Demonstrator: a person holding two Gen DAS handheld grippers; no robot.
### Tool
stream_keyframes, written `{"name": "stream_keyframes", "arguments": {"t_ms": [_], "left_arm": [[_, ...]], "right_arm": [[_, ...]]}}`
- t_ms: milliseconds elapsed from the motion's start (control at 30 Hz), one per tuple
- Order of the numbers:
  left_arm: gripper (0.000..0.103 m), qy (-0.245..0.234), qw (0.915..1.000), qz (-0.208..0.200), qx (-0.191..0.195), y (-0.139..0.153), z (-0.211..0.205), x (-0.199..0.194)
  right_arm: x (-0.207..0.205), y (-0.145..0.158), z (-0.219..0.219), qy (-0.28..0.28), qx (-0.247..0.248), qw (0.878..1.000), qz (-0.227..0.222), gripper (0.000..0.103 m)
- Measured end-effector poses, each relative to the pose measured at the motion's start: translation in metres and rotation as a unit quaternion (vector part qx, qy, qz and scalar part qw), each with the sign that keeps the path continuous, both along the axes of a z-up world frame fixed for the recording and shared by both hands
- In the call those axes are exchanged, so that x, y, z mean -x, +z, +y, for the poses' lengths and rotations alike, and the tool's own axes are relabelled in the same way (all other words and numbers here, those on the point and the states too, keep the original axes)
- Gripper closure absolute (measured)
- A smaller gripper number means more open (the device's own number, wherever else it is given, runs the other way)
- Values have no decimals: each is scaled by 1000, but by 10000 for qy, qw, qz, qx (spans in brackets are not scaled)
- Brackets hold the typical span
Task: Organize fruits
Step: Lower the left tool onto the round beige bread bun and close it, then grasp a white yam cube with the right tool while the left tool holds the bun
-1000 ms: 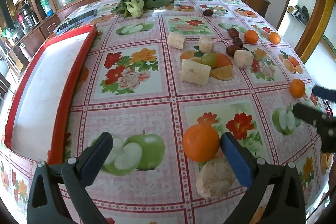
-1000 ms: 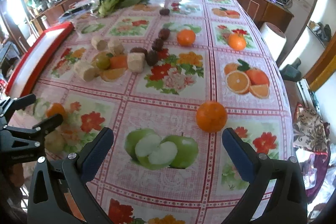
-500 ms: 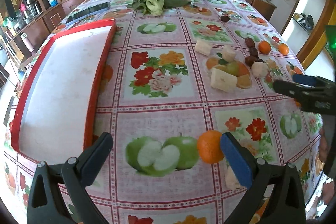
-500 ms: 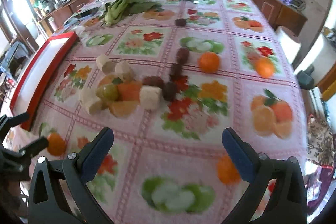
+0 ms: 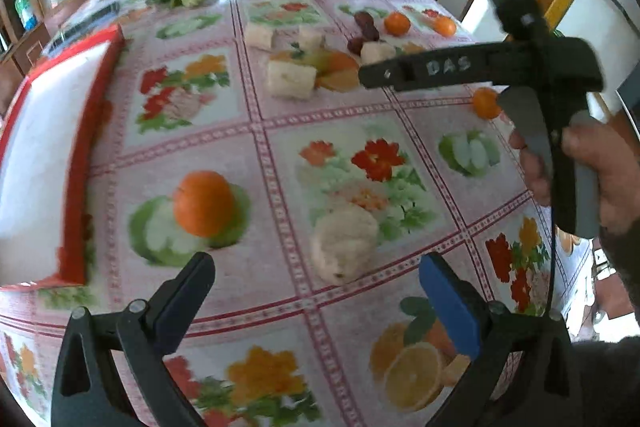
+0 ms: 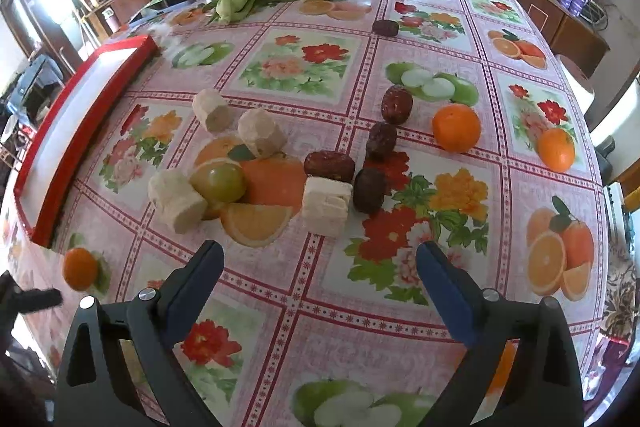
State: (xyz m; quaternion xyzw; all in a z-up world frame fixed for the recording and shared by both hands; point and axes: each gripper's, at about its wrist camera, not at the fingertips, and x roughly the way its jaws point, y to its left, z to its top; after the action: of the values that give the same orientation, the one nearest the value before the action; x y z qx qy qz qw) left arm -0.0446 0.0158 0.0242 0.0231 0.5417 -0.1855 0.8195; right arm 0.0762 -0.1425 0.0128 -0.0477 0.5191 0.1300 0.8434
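Since a second ago my right gripper [image 6: 318, 287] slid toward the white cube [image 6: 326, 205]; jaws wide, empty, closing slightly. Left gripper [image 5: 316, 295] open, empty too. Risk: knocking the dates [image 6: 369, 189] rolling.

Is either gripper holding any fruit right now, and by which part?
Nothing is held. The left gripper is open and empty; the right gripper is closing, with only tablecloth between its jaws.
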Motion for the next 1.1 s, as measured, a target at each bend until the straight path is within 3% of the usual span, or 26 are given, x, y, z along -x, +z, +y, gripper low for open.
{"name": "stream_keyframes", "arguments": {"t_ms": [33, 133, 200, 267, 600, 700, 733, 800, 867, 1100], "left_arm": [[5, 1, 9999, 66, 81, -2, -2, -1], [27, 45, 9999, 50, 147, -7, -9, -4], [54, 37, 9999, -155, -5, -7, -12, -5], [67, 38, 9998, -198, -45, -6, -12, -6], [67, 294, 9992, -161, 230, -3, -1, 0], [67, 355, 9988, -109, 308, -4, 3, 3], [67, 362, 9988, -106, 319, -4, 4, 4], [67, 365, 9987, -123, 328, -4, 5, 4], [67, 364, 9987, -140, 335, -4, 6, 4], [67, 344, 9986, -59, 409, -7, 7, 1]], "right_arm": [[1, 1, -1, -15, 5, 10000, -14, 6], [7, 4, -8, -76, -10, 10000, -48, 6], [9, 5, -11, -108, -30, 9999, -58, 6], [12, 6, -15, -140, -40, 9999, -66, 6], [3, 2, -10, -258, -224, 9994, -75, 7], [-5, -3, -7, -322, -264, 9991, 11, 27], [-8, -5, -7, -327, -328, 9989, 94, 44], [-9, -5, -8, -306, -343, 9989, 4, 56], [-11, -7, -8, -284, -321, 9991, 30, 81], [1, 3, -16, -273, -406, 9986, -175, 84]]}}
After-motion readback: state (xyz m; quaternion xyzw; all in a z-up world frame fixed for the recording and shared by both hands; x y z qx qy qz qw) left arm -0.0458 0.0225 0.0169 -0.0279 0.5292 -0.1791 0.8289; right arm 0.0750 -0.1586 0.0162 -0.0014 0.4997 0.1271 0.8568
